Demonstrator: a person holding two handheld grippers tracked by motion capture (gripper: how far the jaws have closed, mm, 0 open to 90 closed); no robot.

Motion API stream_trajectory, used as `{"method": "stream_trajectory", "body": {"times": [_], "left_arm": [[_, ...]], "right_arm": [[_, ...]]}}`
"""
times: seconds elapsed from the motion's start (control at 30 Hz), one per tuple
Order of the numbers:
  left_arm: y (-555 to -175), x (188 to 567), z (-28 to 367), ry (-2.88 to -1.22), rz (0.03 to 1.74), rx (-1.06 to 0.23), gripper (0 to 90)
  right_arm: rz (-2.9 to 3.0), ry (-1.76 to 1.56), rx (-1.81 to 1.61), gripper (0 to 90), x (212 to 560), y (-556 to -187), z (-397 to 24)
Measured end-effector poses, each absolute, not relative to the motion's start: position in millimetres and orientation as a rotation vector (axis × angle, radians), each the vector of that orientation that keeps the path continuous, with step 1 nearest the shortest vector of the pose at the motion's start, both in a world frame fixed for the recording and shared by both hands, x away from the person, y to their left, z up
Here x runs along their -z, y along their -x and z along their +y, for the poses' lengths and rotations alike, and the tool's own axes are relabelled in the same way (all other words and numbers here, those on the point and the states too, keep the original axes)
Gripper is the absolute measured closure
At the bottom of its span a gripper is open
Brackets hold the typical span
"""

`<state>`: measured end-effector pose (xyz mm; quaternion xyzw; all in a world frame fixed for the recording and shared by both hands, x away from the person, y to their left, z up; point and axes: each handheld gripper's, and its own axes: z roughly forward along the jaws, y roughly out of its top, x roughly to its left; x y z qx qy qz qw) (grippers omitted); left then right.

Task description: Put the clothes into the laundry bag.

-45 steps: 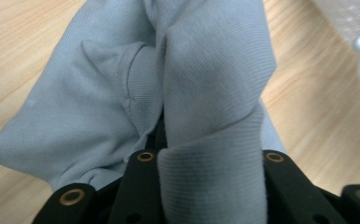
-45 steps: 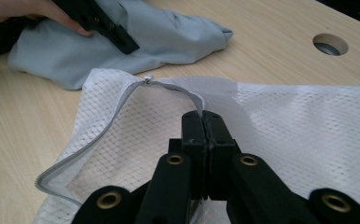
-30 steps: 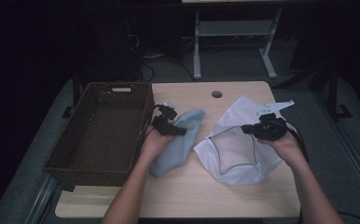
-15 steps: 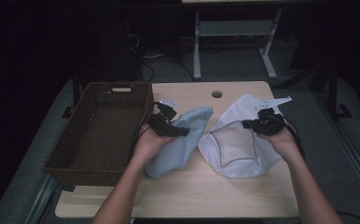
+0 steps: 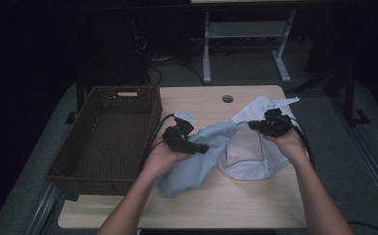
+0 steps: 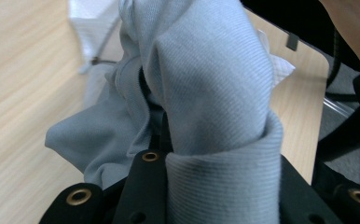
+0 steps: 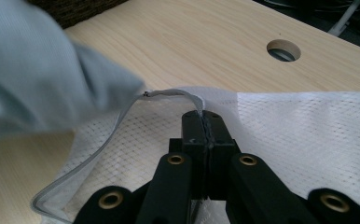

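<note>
A pale blue-grey cloth (image 5: 197, 159) hangs from my left gripper (image 5: 202, 148), which is shut on a thick fold of it (image 6: 215, 121); its upper end reaches the mouth of a white mesh bag (image 5: 248, 156). The cloth's lower end rests on the table. My right gripper (image 5: 253, 126) is shut on the bag's zipper rim (image 7: 202, 112), holding the mouth lifted open. In the right gripper view the cloth (image 7: 38, 79) bulges in from the left, over the bag's edge (image 7: 99, 140).
A dark wicker basket (image 5: 104, 134) stands at the left of the wooden table (image 5: 226, 200), close to my left hand. A round cable hole (image 5: 227, 99) lies at the back of the table. Beyond the table is a white metal frame (image 5: 246, 34).
My left gripper has carried the cloth up and to the right, against the bag's mouth. The right gripper has drawn the bag's rim a little to the left.
</note>
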<state>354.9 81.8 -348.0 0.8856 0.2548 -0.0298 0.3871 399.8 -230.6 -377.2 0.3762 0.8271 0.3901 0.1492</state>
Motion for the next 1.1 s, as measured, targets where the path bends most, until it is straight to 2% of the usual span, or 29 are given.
{"method": "stream_trajectory", "body": {"times": [0.3,0.77,0.9,1.1], "left_arm": [[-355,364,47,-2.3,0.605,0.098,74.1],[-386,414,6,-2.328,0.704,0.045,71.5],[-387,428,1,-2.341,0.713,0.048,65.1],[-384,429,5,-2.319,0.699,0.054,42.5]], "right_arm": [[2.367,-1.07,-1.155,88.5,372,-396,-230],[2.396,-1.021,-1.178,88.5,370,-385,-220],[2.406,-1.02,-1.171,88.4,371,-384,-220],[2.414,-1.022,-1.168,88.4,374,-384,-221]]}}
